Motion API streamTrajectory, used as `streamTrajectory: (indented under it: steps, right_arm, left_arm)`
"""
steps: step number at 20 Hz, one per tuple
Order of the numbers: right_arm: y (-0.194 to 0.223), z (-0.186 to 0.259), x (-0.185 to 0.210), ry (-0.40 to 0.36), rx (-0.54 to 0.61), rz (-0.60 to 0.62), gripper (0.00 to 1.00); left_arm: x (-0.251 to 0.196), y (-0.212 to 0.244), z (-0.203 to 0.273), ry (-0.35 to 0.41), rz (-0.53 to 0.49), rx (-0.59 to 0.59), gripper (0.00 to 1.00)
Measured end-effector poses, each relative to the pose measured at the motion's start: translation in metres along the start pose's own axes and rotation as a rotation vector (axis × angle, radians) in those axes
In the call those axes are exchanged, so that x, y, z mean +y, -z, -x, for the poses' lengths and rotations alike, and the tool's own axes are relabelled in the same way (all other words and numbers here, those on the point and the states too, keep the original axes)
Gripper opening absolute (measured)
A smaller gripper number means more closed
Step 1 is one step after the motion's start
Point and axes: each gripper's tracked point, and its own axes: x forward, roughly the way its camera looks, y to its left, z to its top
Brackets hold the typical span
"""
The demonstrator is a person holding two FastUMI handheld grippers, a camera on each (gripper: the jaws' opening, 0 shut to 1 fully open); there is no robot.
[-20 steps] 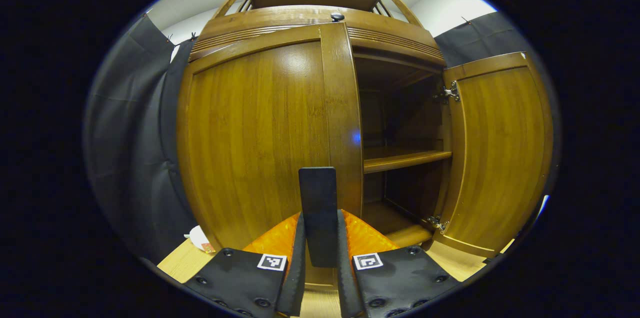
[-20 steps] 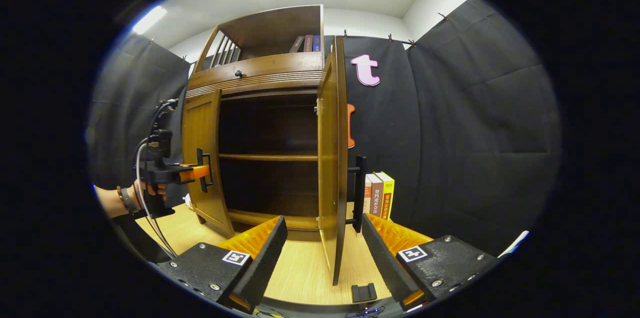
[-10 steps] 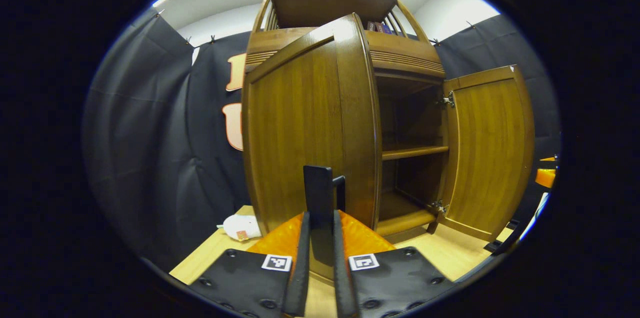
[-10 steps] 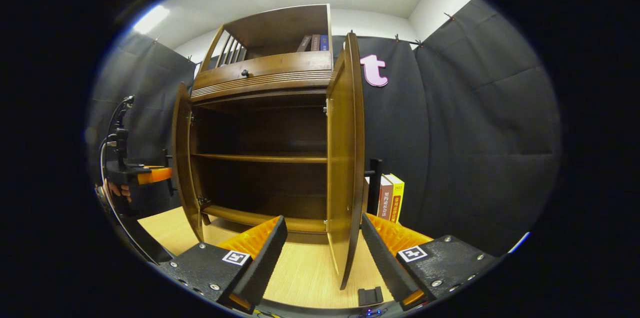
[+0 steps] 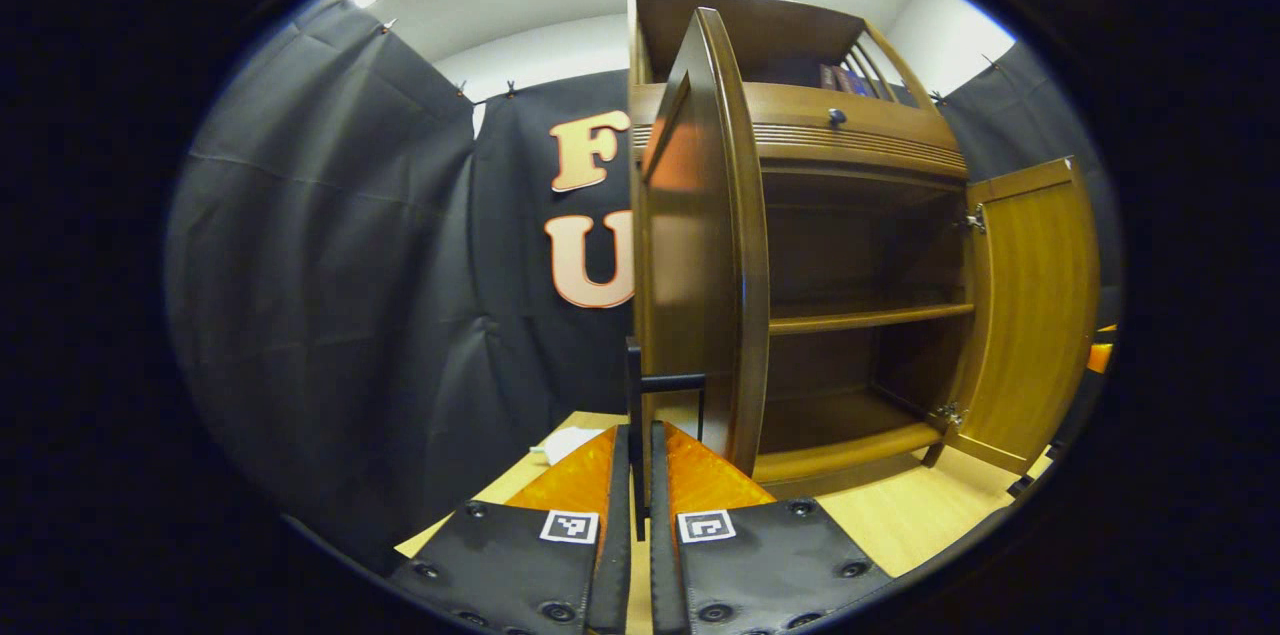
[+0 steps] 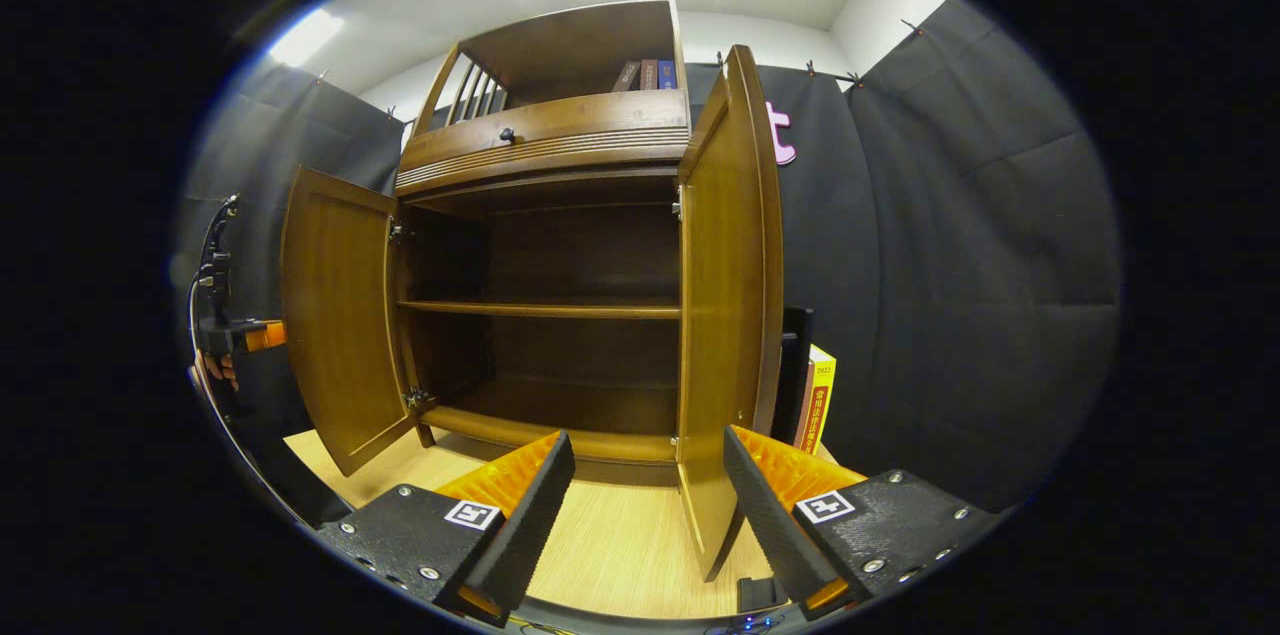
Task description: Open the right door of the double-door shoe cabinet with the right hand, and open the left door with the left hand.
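The left hand-held gripper (image 5: 640, 475) is clamped narrow on the black handle (image 5: 640, 385) of the left door (image 5: 700, 245), which stands swung well out from the shoe cabinet (image 6: 560, 155). The right hand-held gripper (image 6: 645, 490) hangs wide and empty before the open right door (image 6: 725, 315). To finish well, I judge the pull should follow the hinge arc without twisting the handle, then release

cabinet (image 6: 560, 145): brown wood, standing on the floor; inner shelves showing
left door (image 6: 335, 330): swinging wide open, handle pinched in the left gripper (image 5: 640, 475)
right door (image 6: 725, 305): standing open, edge-on
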Motion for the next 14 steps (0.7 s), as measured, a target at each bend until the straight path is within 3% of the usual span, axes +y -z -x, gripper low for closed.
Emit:
streamTrajectory:
  steps: [1, 3, 4, 5, 6, 7, 8, 10, 11, 12, 14]
  right_arm:
    - [0.001, -0.001, 0.001, 0.0, 0.001, -0.002, 0.92]
    - [0.001, -0.001, 0.002, 0.003, 0.003, -0.007, 0.98]
    - [0.002, -0.001, 0.003, 0.005, 0.004, -0.009, 0.92]
    - [0.001, -0.001, 0.002, 0.009, 0.004, -0.011, 0.92]
    - [0.002, -0.002, 0.003, 0.011, 0.008, -0.017, 0.92]
    - [0.002, -0.002, 0.004, 0.011, 0.01, -0.024, 0.92]
    - [0.002, -0.002, 0.004, 0.012, 0.011, -0.029, 0.92]
    - [0.0, 0.0, 0.004, 0.02, 0.012, -0.03, 0.92]
    - [-0.001, 0.0, 0.005, 0.023, 0.011, -0.033, 0.92]
    - [-0.001, 0.001, 0.005, 0.024, 0.012, -0.038, 0.92]
    - [-0.002, 0.001, 0.007, 0.027, 0.013, -0.043, 0.98]
  left_arm:
    - [0.007, 0.0, 0.001, 0.024, 0.01, -0.007, 0.1]
    - [0.011, -0.002, 0.0, 0.062, 0.009, -0.009, 0.08]
    - [0.014, 0.0, -0.003, 0.078, -0.013, -0.014, 0.08]
    - [0.02, -0.001, -0.003, 0.095, -0.018, -0.027, 0.0]
    - [0.027, -0.001, -0.003, 0.108, -0.004, -0.032, 0.0]
    - [0.033, -0.001, -0.004, 0.122, 0.012, -0.041, 0.08]
    - [0.036, -0.001, -0.006, 0.14, 0.018, -0.051, 0.0]
    - [0.045, -0.001, -0.007, 0.151, -0.014, -0.062, 0.0]
    - [0.048, -0.001, -0.008, 0.16, -0.023, -0.066, 0.15]
    - [0.052, -0.001, -0.009, 0.172, -0.015, -0.065, 0.2]
    - [0.062, 0.0, -0.008, 0.174, 0.005, -0.057, 0.19]
